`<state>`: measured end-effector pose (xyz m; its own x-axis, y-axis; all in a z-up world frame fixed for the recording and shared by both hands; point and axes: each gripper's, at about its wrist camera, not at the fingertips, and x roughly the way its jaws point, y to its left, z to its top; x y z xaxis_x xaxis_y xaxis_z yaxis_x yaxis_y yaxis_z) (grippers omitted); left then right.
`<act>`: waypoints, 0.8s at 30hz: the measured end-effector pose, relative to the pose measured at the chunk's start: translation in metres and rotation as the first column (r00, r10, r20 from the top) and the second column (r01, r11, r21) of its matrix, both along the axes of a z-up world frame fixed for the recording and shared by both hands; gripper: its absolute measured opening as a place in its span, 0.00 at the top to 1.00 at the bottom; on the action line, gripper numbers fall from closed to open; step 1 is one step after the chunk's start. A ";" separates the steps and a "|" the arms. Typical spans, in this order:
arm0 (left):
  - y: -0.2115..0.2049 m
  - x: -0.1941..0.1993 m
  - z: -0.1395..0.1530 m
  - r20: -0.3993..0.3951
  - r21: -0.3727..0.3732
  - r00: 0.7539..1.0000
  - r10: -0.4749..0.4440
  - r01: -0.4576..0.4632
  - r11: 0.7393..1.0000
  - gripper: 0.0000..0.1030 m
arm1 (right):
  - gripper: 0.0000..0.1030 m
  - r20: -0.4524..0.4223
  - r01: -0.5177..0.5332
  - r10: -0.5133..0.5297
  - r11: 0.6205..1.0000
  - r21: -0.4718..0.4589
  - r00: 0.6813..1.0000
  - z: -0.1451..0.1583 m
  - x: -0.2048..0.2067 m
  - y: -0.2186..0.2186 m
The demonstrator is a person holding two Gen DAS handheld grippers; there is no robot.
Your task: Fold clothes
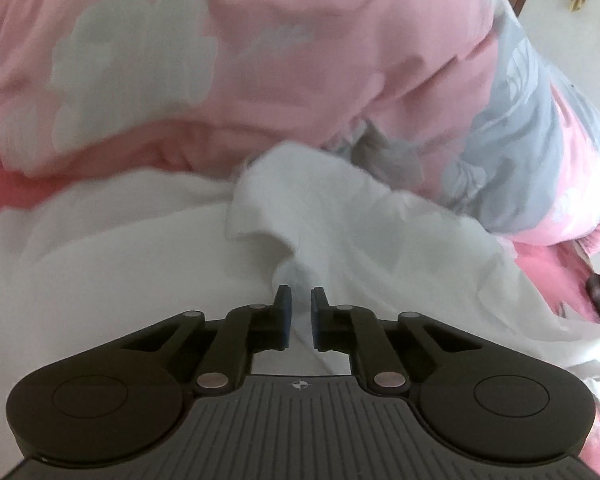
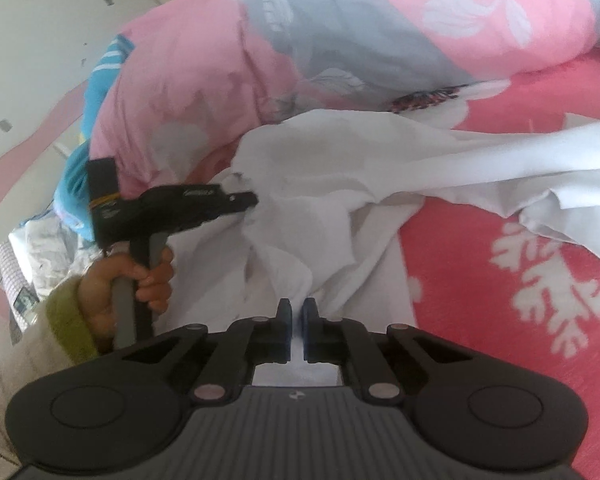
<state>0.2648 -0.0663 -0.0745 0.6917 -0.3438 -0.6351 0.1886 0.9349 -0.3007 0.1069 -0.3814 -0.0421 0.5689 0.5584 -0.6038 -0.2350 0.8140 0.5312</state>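
My right gripper (image 2: pixel 296 326) and left gripper (image 1: pixel 298 312) each pinch a fold of the white garment (image 2: pixel 340 184), jaws nearly closed on the cloth. It lies crumpled on the red floral bedspread (image 2: pixel 500 248), which spreads bare to my right; beyond, the pink-and-grey quilt (image 2: pixel 340 40) heaps against the garment's far edge
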 end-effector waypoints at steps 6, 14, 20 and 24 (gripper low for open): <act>0.003 0.009 -0.003 -0.003 0.013 1.000 0.026 -0.026 1.000 0.93 | 0.95 0.005 -0.074 0.074 0.997 0.018 0.997 -0.001 -0.006 0.023; 0.014 -0.007 0.009 0.018 0.014 0.999 0.049 -0.049 0.999 0.89 | 0.89 0.022 -0.167 0.172 0.975 -0.147 0.985 0.001 -0.020 0.060; 0.006 -0.043 0.027 0.005 0.009 0.999 -0.035 0.035 0.999 0.70 | 0.83 0.056 -0.149 0.157 0.980 -0.136 0.986 0.020 -0.046 0.048; 0.003 -0.066 0.027 -0.002 0.004 0.997 -0.071 0.071 0.997 0.67 | 0.83 0.057 -0.122 0.128 0.988 -0.100 0.990 0.024 -0.063 0.038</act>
